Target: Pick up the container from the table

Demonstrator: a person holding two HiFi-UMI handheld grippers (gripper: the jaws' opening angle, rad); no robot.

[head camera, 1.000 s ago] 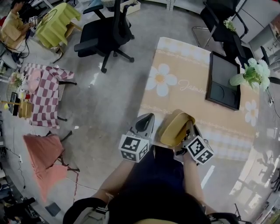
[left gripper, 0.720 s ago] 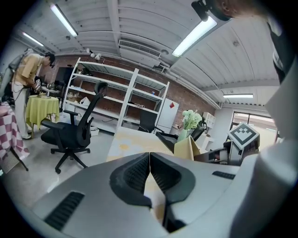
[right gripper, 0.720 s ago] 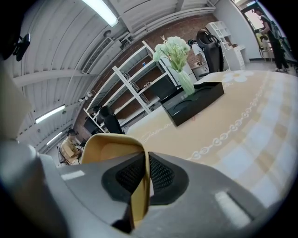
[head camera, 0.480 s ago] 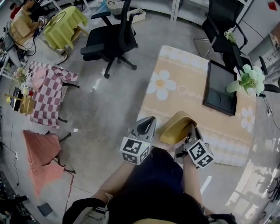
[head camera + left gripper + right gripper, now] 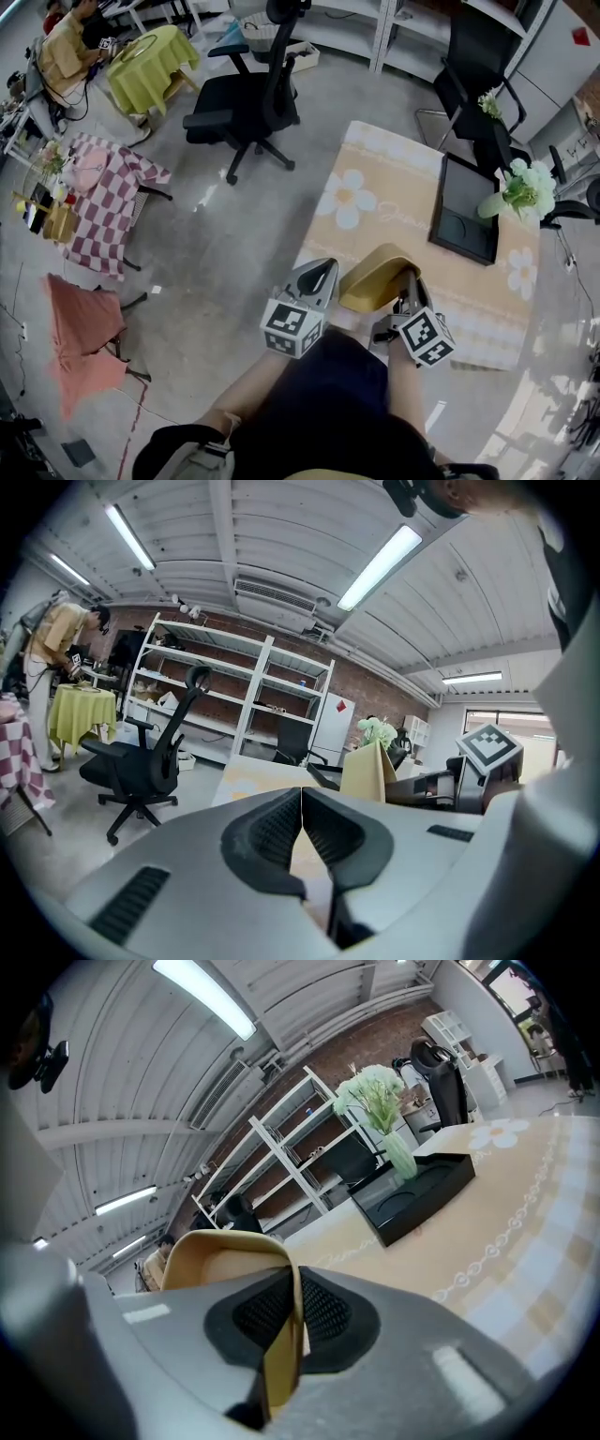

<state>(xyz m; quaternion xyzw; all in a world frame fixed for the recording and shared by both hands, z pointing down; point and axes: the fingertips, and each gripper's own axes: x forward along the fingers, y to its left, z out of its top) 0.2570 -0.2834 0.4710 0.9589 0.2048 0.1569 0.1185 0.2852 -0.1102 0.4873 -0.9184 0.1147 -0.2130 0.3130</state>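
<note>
held above the table's (image 5: 394, 202) near edge: tan container (image 5: 373, 277), wall pinched in the right gripper (image 5: 406, 282); left gripper (image 5: 315, 274) alongside, jaws together, empty. lift seemingly in hand; next, keep the pinch firm, rim level.

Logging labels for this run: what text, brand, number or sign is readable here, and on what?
"Jas…": cursive word on the tablecloth, apparently; the rest is blurred.
On the left gripper a cube, on the right gripper a cube: square marker patterns, no letters.
On the white cabinet, a red diamond sign: too small to read.
On the container: no print visible.
</note>
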